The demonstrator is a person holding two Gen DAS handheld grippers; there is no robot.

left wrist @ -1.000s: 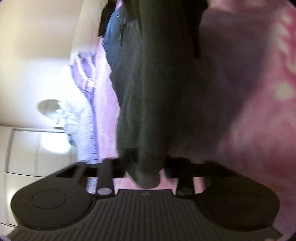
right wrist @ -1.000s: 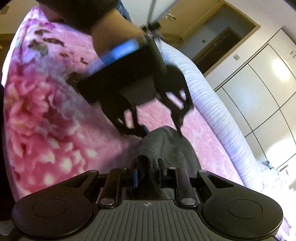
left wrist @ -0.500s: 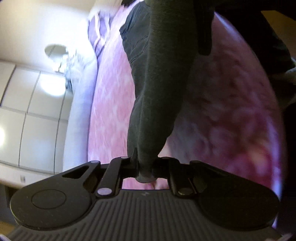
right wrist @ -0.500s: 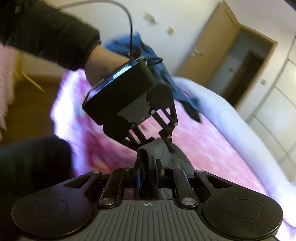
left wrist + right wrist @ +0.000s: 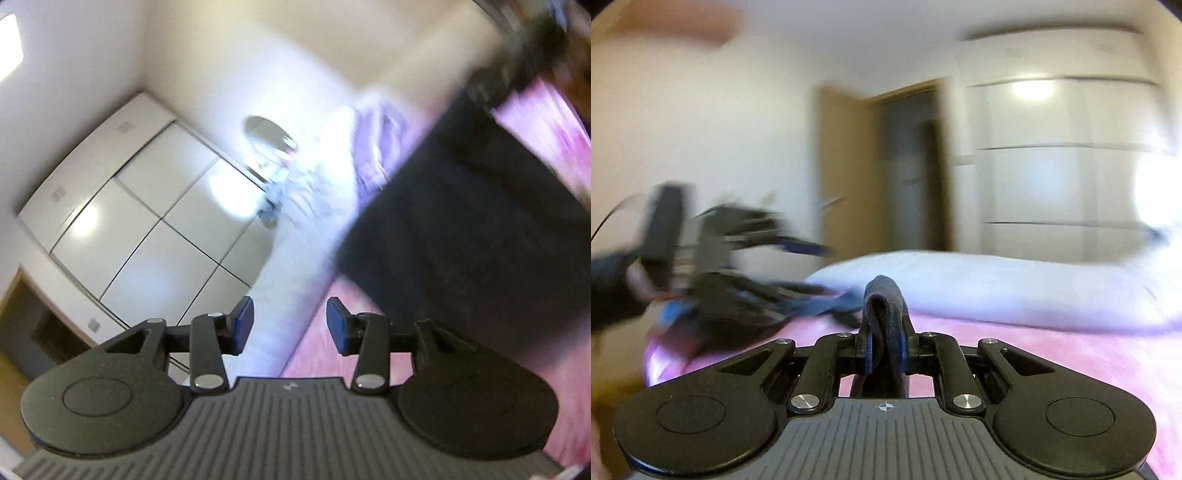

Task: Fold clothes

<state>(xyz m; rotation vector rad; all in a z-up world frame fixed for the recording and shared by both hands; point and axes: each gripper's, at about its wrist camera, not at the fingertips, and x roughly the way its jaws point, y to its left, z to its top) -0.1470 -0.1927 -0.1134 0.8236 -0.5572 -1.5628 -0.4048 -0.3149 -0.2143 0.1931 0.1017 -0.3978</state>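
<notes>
Right gripper (image 5: 885, 345) clamping dark garment (image 5: 882, 295) fold, left gripper (image 5: 290, 325) opening, empty, above pink bed (image 5: 1071, 354) edge.

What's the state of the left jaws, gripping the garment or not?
Open and opening. The left gripper has bare blue pads with a clear gap between them; the dark garment hangs off to the side, only the right gripper pinching it.

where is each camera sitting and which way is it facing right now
Left wrist: on the left gripper, facing the white wardrobe; its jaws are opening, nothing between them; dark garment to the right.
Right wrist: on the right gripper, shut on the dark garment's fold, facing the door; a blurred hand shows left.
Shared: pink blanket, wardrobe, garment.
</notes>
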